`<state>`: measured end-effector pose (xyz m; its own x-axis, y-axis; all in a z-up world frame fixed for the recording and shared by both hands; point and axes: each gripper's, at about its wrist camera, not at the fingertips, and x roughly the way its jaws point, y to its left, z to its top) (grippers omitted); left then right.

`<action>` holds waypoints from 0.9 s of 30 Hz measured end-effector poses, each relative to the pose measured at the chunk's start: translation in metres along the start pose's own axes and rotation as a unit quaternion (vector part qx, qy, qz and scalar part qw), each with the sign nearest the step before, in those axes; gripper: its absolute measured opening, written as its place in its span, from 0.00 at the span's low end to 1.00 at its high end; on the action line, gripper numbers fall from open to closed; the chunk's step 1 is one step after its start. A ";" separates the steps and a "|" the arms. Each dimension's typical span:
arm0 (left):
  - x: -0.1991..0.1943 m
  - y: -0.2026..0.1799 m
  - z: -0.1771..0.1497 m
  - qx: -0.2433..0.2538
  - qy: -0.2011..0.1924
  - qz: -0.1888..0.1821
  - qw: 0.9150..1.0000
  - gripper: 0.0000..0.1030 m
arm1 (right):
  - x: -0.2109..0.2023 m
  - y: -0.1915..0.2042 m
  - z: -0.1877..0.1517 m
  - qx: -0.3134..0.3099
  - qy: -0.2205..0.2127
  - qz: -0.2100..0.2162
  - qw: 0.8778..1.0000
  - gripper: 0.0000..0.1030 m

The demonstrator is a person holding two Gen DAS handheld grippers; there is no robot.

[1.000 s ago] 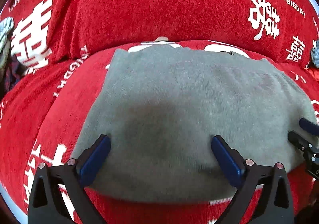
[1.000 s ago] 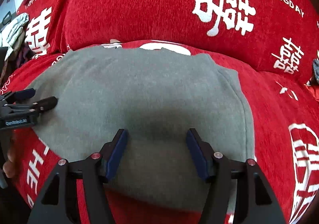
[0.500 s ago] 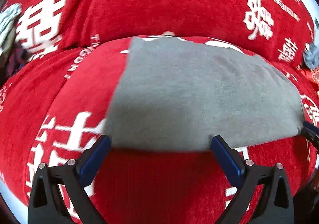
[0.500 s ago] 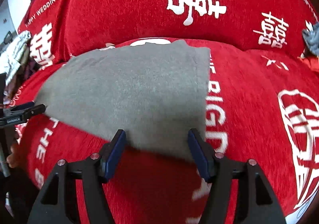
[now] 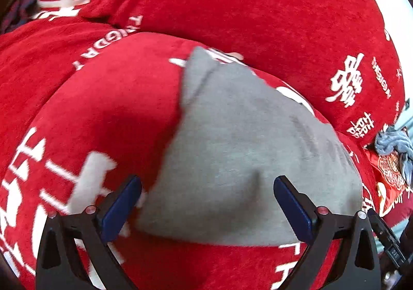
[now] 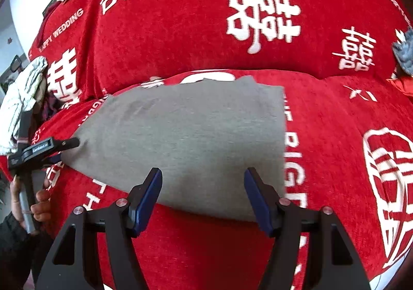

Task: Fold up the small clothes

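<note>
Right now both pairs of fingers stand spread, pinching nothing: the left gripper (image 5: 206, 208) and the right gripper (image 6: 204, 197) each hover at the near edge of the grey cloth (image 6: 185, 140), pads clear of it. That cloth lies flat, apparently folded, on the red sofa (image 6: 335, 150) seat, against the backrest. Likely risks: a pad dipping low could drag the near hem and undo the fold, or bite the plush cover along with the cloth. The far left corner (image 5: 198, 65) looks slightly lifted, so a careless sweep might flip it open.
</note>
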<state>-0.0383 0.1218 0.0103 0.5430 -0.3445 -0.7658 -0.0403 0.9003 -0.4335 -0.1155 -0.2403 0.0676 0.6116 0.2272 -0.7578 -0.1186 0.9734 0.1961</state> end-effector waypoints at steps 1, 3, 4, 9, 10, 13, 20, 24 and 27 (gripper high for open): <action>0.004 -0.004 0.000 0.004 0.005 -0.023 1.000 0.99 | 0.002 0.002 0.000 0.000 0.003 0.004 1.000 0.67; 0.008 -0.008 0.000 0.007 0.002 -0.028 1.000 0.99 | 0.005 0.008 0.002 -0.005 0.007 0.004 1.000 0.67; 0.009 -0.008 0.000 0.008 0.001 -0.029 1.000 0.99 | 0.007 0.010 0.003 -0.008 0.009 0.003 1.000 0.67; 0.006 -0.004 0.002 -0.001 -0.015 -0.052 0.999 0.99 | 0.018 0.031 0.020 -0.028 0.020 0.012 0.999 0.67; 0.006 -0.002 0.001 -0.007 -0.023 -0.061 0.998 0.99 | 0.020 0.037 0.025 -0.034 0.021 0.013 0.999 0.68; 0.001 0.008 -0.001 -0.027 -0.050 -0.084 0.995 0.98 | 0.031 0.060 0.050 -0.058 0.024 0.025 0.998 0.68; 0.002 0.029 -0.001 -0.067 -0.060 -0.110 0.990 0.40 | 0.084 0.133 0.113 -0.107 0.068 0.052 0.991 0.72; 0.004 0.036 -0.002 -0.081 -0.064 -0.128 0.986 0.36 | 0.136 0.171 0.145 -0.091 0.122 0.078 0.985 0.75; 0.004 0.035 -0.002 -0.080 -0.064 -0.125 0.987 0.36 | 0.183 0.194 0.161 -0.067 0.166 0.078 0.981 0.75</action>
<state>-0.0392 0.1513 -0.0091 0.6540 -0.5045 -0.5637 -0.0179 0.7346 -0.6782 0.0994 -0.0148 0.0677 0.2922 0.3486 -0.8906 -0.3045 0.9167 0.2589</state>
